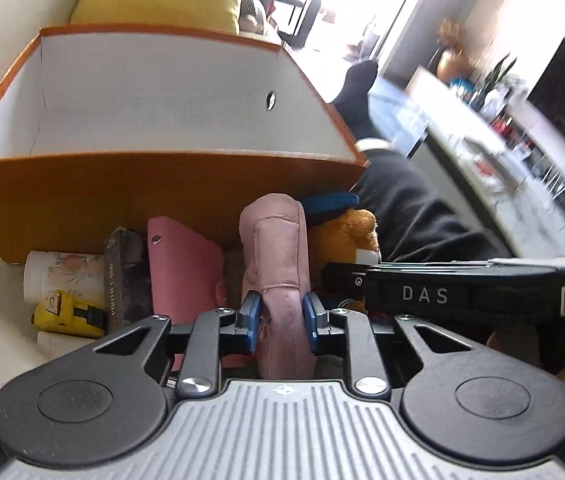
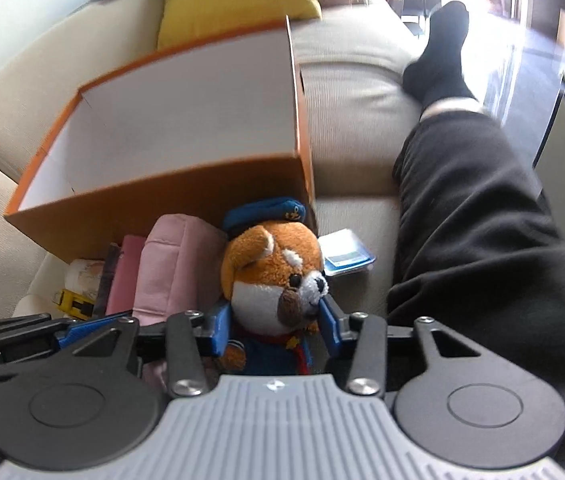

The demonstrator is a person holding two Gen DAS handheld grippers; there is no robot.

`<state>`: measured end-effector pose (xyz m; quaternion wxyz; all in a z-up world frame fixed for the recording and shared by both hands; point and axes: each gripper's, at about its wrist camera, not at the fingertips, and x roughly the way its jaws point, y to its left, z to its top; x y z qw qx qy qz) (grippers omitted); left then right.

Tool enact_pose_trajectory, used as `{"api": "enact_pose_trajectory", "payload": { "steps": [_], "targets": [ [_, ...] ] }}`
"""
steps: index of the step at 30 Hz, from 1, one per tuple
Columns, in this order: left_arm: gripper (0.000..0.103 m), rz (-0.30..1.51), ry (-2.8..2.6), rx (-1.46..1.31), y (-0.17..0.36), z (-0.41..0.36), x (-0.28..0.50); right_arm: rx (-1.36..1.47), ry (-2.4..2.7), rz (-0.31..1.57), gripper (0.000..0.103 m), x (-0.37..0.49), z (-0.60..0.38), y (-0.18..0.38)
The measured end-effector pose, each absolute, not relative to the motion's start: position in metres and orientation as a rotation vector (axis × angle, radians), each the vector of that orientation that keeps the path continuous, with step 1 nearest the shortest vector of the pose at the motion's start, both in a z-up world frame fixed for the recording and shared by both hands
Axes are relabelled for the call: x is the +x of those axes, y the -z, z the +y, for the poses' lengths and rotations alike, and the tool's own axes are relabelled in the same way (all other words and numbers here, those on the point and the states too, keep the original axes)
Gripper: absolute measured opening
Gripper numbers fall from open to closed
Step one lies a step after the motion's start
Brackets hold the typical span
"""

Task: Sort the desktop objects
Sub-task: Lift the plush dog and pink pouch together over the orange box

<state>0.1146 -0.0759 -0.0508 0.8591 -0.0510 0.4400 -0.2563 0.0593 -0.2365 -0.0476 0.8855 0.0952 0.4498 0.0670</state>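
The pink pouch stands upright between the closed left fingers, the plush dog between the closed right fingers, and the orange box lies directly ahead.

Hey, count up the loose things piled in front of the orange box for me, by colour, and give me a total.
Pink: 2, the pouch in the left gripper and the notebook.
Orange-brown: 1, the plush dog in the right gripper.
Yellow: 1, the tape measure.
White floral: 1, the cup.
Dark: 1, the book.
Blue: 1, the card.
Total: 7
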Motion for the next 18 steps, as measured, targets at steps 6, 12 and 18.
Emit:
{"api": "enact_pose_trajectory", "payload": {
  "steps": [6,12,18],
  "targets": [
    [0.024,0.811,0.579,-0.148,0.012,-0.065,0.101,0.174,-0.183,0.827,0.047,0.045,-0.249,-0.001],
    [0.024,0.654,0.613,-0.169,-0.041,-0.054,0.106,0.176,-0.267,0.686,0.047,0.053,-0.257,-0.058],
    [0.024,0.551,0.559,-0.154,-0.075,-0.047,0.137,0.158,-0.303,0.585,0.047,0.087,-0.25,-0.094]
  ]
}}
